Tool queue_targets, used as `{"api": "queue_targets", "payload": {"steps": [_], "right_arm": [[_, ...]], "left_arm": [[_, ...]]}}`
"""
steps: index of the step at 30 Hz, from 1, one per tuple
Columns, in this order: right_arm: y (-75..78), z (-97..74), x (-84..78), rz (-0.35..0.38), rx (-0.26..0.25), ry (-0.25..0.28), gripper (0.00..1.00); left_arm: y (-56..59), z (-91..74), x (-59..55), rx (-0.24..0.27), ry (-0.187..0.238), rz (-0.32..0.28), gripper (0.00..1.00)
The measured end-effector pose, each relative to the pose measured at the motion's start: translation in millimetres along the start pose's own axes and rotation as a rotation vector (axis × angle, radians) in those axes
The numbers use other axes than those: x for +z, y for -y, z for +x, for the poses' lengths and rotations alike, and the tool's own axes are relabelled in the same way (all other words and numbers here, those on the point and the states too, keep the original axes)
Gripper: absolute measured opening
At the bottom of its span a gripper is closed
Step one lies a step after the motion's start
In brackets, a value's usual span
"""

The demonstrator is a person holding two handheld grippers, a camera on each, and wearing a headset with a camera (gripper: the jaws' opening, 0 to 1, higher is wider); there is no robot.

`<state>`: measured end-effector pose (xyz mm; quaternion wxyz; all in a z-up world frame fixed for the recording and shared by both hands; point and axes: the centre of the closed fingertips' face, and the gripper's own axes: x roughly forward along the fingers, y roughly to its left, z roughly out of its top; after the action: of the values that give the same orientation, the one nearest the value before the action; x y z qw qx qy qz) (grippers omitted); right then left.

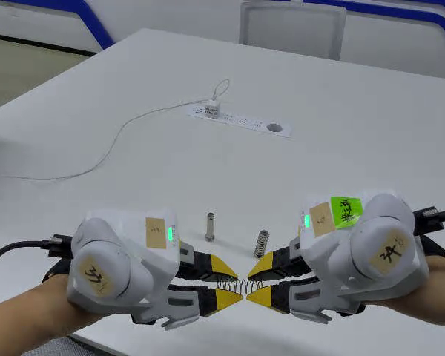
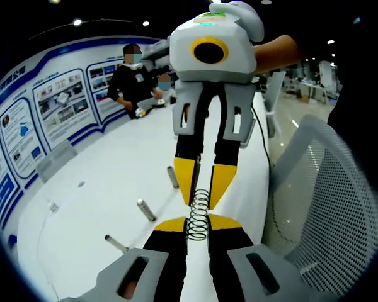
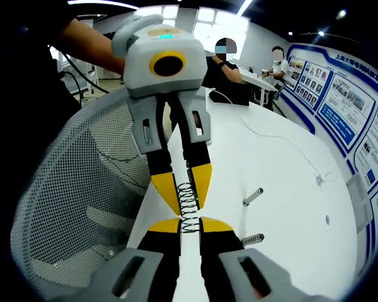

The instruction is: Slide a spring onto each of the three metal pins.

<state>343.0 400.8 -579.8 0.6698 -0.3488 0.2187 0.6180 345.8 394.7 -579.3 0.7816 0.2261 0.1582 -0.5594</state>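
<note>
A small coil spring (image 1: 236, 285) hangs just above the table's near edge, stretched between my two grippers. My left gripper (image 1: 225, 282) is shut on its left end and my right gripper (image 1: 260, 281) is shut on its right end, yellow tips facing each other. In the left gripper view the spring (image 2: 198, 217) stands between my own jaws (image 2: 198, 223) and the right gripper's tips. In the right gripper view the spring (image 3: 187, 206) runs from my own jaws (image 3: 184, 225) to the left gripper. A bare metal pin (image 1: 210, 226) and a pin wearing a spring (image 1: 261, 241) stand behind.
The white table (image 1: 319, 148) carries a white socket strip (image 1: 241, 120) with a plug and a thin cable (image 1: 119, 141) trailing left. A mesh chair (image 3: 82, 189) sits beside the table edge. Two people stand far off.
</note>
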Motion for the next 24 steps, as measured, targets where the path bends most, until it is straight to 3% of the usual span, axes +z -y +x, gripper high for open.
{"api": "queue_targets", "payload": {"steps": [11, 14, 20, 24], "right_arm": [[1.5, -2.5, 2.6, -0.04, -0.006, 0.02, 0.12], [5.4, -3.1, 2.5, -0.026, -0.024, 0.032, 0.13], [6.0, -1.3, -5.5, -0.006, -0.012, 0.023, 0.14], [3.6, -1.8, -5.1, 0.054, 0.012, 0.049, 0.13]], "left_arm": [[-0.8, -1.6, 1.7, -0.003, 0.01, -0.002, 0.1], [-2.1, -2.2, 2.1, 0.001, 0.013, -0.002, 0.1], [-1.4, -2.8, 5.0, -0.007, 0.023, 0.003, 0.1], [-0.6, -2.2, 5.9, -0.009, 0.028, 0.004, 0.1]]}}
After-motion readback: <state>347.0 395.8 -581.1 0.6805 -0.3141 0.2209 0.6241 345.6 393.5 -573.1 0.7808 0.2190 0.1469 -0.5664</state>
